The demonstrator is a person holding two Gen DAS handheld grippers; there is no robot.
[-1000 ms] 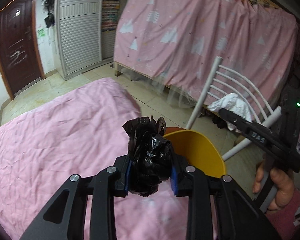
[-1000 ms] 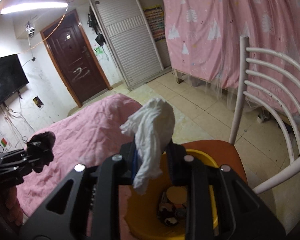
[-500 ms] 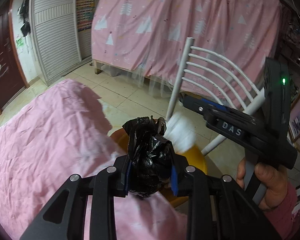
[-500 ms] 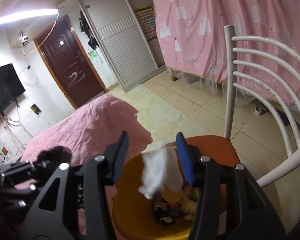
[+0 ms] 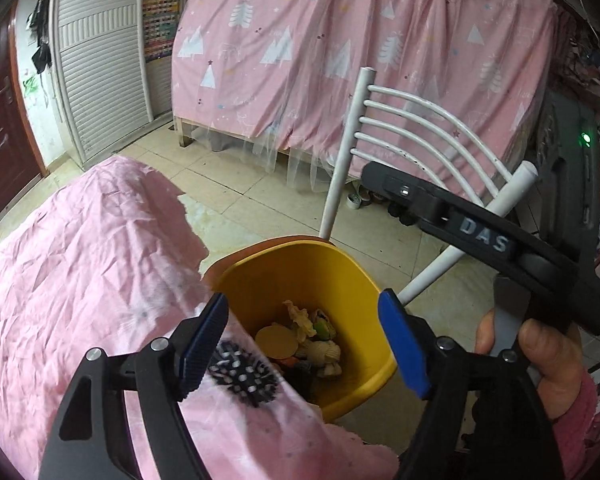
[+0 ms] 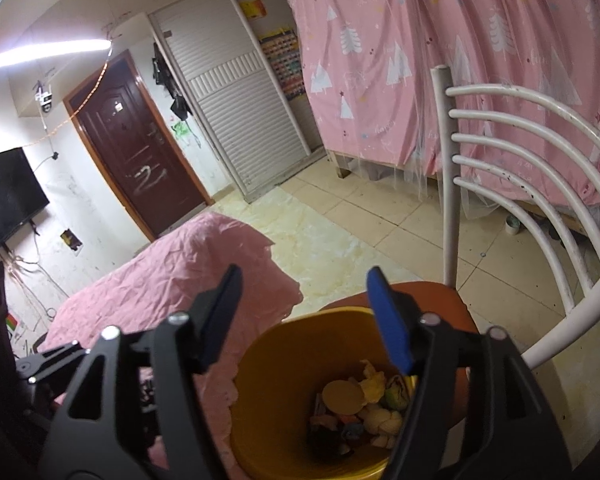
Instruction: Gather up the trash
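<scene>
Both grippers' jaws are opening, empty, over the yellow bin [image 5: 352, 280]; left gripper [image 5: 304, 340], right gripper [image 6: 312, 312]. Only the left wrist view shows the hand [image 5: 548, 364] gripping the right tool; only the right shows the television [image 6: 4, 200].

The bin [image 5: 352, 280] stood on the chair [image 6: 440, 300], just right of the bed [image 5: 80, 260]. Trash [image 6: 360, 408] lay in the bin. Behind the chair hung a curtain [image 5: 340, 40].

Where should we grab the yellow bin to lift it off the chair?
On the yellow bin, pinch the thin upper wall at the rim, coming from above, one finger inside, one outside. It stands upright and open-topped; probably the near side, since the chair back stands behind it.
</scene>
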